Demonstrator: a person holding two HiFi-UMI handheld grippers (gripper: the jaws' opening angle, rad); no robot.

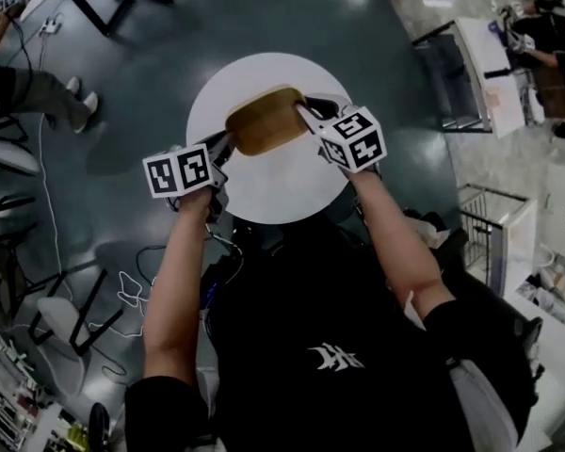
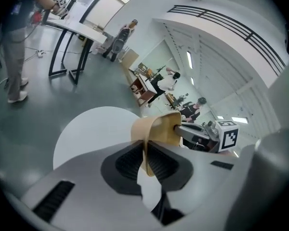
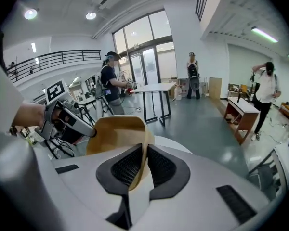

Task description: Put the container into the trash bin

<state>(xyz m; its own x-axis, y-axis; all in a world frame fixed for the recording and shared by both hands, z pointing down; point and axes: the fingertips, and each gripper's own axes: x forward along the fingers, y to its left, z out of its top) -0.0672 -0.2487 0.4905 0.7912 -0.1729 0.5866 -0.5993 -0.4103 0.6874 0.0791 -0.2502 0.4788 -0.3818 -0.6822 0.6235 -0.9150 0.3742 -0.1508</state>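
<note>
A tan, shallow oval container hangs above the round white table, held at both ends. My left gripper is shut on its left rim. In the left gripper view, the thin tan wall is pinched between the dark pads. My right gripper is shut on the right rim. In the right gripper view, the container runs into the pads the same way. Each gripper view shows the other gripper across the container: the right gripper and the left gripper.
The table stands on a grey floor. Cables and chair legs lie at the left, a desk and a white wire rack at the right. Several people stand around the room, one near a black-legged table.
</note>
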